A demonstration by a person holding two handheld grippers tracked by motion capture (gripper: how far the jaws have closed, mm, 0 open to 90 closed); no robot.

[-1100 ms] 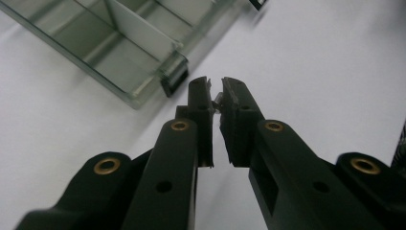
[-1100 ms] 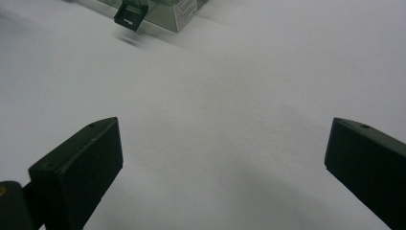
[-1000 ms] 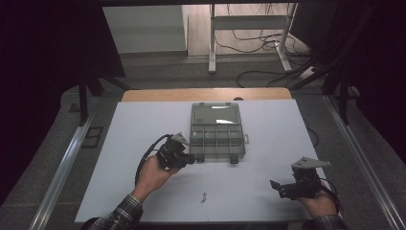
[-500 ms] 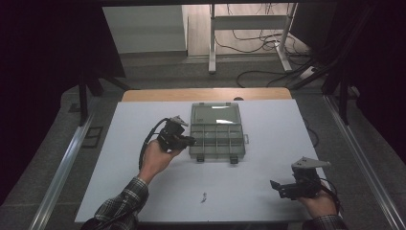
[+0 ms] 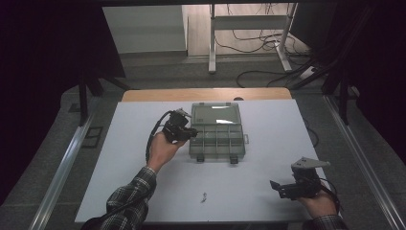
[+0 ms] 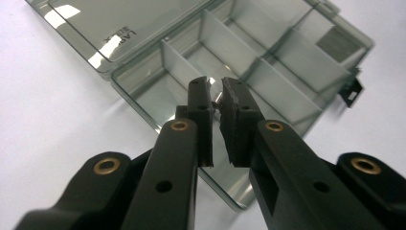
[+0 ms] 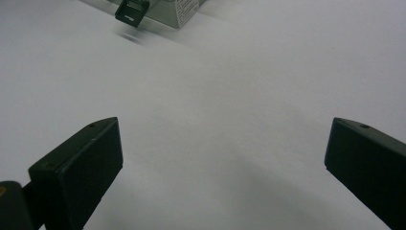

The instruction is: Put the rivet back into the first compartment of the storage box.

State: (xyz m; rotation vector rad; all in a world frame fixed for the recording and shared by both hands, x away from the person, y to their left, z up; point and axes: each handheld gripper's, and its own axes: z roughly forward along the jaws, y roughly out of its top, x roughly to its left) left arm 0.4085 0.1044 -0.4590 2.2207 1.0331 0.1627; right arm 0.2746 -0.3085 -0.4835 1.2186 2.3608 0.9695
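Left gripper (image 6: 216,93) jaws grip a small metal part (image 6: 218,97) above the open compartment box (image 5: 218,139); right gripper (image 5: 287,188) jaws are open.

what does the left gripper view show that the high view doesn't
Left gripper view: the left gripper with its jaws shut on a small shiny piece, poised over an end compartment of the open organizer box; what the piece is cannot be told. Lettering on the lid also shows.

High view: the right gripper near the table's front right corner, a small item lying on the front of the table, and the plaid sleeve.

Both: the box, its lid laid open, the white table and the left gripper.
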